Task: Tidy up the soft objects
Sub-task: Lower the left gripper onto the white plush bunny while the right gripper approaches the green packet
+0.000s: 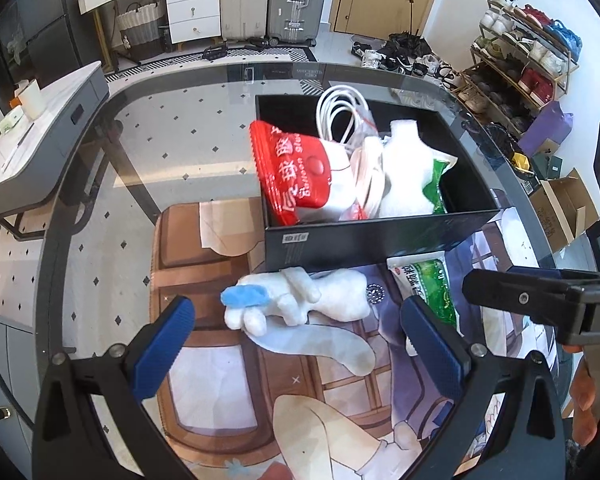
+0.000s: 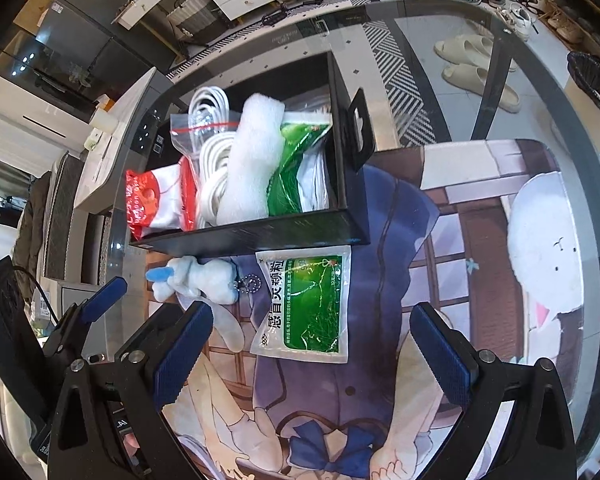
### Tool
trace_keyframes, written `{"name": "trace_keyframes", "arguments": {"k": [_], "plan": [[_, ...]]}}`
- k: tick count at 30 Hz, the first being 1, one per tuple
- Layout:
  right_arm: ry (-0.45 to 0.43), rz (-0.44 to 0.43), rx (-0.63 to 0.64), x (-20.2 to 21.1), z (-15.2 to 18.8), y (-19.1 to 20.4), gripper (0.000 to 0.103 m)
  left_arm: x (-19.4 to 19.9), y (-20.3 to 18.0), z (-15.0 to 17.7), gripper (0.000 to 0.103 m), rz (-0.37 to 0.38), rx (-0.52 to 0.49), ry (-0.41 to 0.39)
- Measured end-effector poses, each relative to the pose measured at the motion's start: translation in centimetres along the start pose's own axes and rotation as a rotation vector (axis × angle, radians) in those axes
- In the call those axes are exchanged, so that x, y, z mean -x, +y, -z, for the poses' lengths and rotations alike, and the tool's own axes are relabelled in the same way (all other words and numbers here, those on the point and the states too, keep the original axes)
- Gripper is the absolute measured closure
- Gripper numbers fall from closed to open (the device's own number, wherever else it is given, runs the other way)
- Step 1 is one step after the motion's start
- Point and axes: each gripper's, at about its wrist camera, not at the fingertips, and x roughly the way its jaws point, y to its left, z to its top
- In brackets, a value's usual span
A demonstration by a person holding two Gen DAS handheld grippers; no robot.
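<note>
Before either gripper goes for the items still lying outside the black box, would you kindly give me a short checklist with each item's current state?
1. Left gripper open and empty: ok.
2. Right gripper open and empty: ok.
3. White plush toy lies free on the mat in front of the box, between the left fingers' line: ok.
4. Green sachet flat on the mat, nothing on top: ok.
5. Room left in the black box: not ok, it already looks crowded with the red packet, cable and foam.
6. Toy's bead chain clear of the sachet's edge: cannot tell.
</note>
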Motion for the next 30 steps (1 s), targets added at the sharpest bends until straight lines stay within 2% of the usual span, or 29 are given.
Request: {"name": "trace_keyframes", "arguments": {"k": [13,17,30], "plan": [[0.056,0.035,-0.003,-2.5,-1.2,0.1,0.003,-2.7,-0.2,0.0,0.0,0.032,-0.002,0.03],[0.086,0.009,-0.029,-3.5,-1.6,-0.4,0.003,-3.4,-0.4,-0.1,0.0,0.035,-0.009,0.04],[0.097,0.107,0.025,-4.4,-2.3,1.1,0.005,-5.2,-0.2,-0.1,0.0,0.014,-0.034,0.057]]}}
